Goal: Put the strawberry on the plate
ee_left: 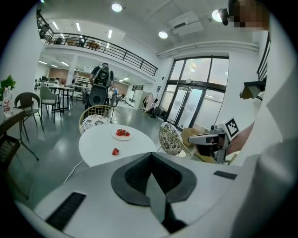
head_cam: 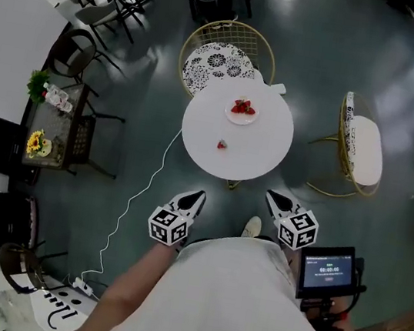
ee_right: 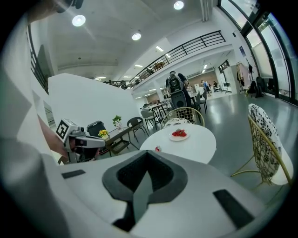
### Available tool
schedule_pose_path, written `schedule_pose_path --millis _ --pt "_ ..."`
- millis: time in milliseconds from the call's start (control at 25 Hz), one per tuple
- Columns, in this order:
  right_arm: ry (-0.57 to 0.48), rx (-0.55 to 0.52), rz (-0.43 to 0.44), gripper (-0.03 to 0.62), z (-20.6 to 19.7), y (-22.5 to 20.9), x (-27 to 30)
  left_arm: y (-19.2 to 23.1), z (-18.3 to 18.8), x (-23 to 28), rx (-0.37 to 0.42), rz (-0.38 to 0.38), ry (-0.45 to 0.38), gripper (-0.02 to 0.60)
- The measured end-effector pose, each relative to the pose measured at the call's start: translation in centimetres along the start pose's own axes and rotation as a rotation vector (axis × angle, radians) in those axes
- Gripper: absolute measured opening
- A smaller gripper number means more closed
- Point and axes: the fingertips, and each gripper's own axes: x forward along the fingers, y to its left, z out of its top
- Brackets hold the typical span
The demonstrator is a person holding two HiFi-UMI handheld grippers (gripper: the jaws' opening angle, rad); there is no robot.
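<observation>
head view: from above, a round white table (head_cam: pixel 264 150) stands with 2 chairs (head_cam: pixel 217 61) beside it. a plate (head_cam: pixel 251 120) with red berries on it sits near the far edge. 1 strawberry (head_cam: pixel 222 145) lies alone on the table, nearer the person and apart from the plate. the left gripper (head_cam: pixel 194 198) and right gripper (head_cam: pixel 273 200) hang off the table's near side, not touching it. only this view shows the white cable (head_cam: pixel 140 197) on the floor and a small screen (head_cam: pixel 328 271) at the lower right.

left gripper view: its 2 jaws are pressed together with nothing between them. the strawberry and plate are well ahead. only here you see a person with a backpack (ee_left: pixel 101 76) and big glass doors (ee_left: pixel 191 104).

right gripper view: its 2 jaws are pressed together too, and empty. here the left gripper shows from the side, and the strawberry sits at the table's near left edge.
</observation>
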Motion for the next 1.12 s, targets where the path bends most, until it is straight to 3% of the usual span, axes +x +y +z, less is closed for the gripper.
schedule_pose_path --millis 760,1120 --pt "-0.011 0.046 -0.062 0.005 1.2 -5.8 -0.9 0.6 1.3 5.5 0.065 -0.005 0.070 0.005" --pt "0.004 0.067 -0.083 0.005 1.4 -10.8 2.9 4.9 1.1 12.0 0.076 0.007 0.129 0.005"
